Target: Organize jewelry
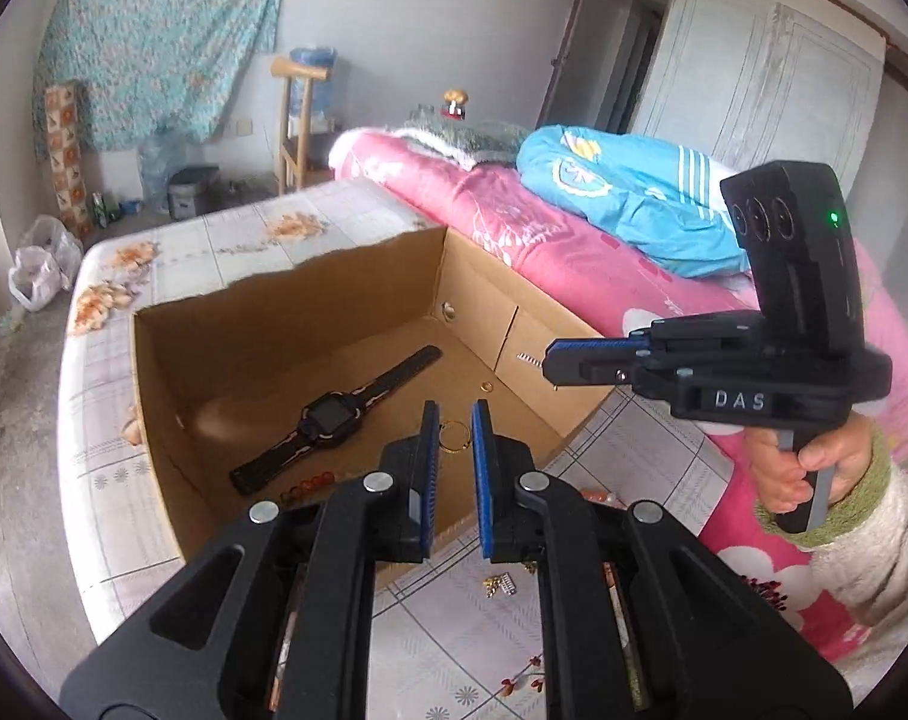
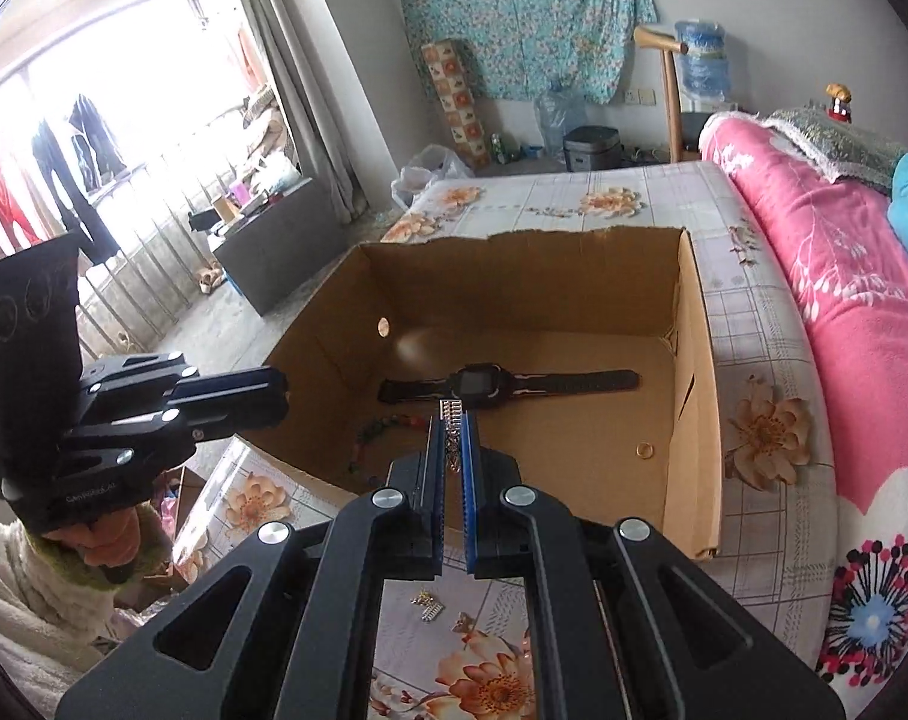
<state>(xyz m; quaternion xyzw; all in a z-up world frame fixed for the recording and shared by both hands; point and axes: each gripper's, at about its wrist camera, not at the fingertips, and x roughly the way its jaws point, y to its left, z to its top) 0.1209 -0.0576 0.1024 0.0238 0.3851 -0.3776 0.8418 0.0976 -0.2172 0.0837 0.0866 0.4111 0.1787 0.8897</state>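
Box (image 2: 691, 396) of brown cardboard lies open on the bed, just ahead of and below both hand-held grippers. Right hand-held gripper (image 2: 454, 420) pinches a small silver clip (image 2: 452, 409), its long axis pointing straight out toward the watch (image 2: 478, 384) inside. Left hand-held gripper (image 1: 455, 414), nearly pressed together, holds nothing and hangs over the near wall.

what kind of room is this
Most likely a lived-in bedroom in a home: a bed with a pink quilt fills the scene, a tall white wardrobe stands behind it, and clothes hang drying by the window.
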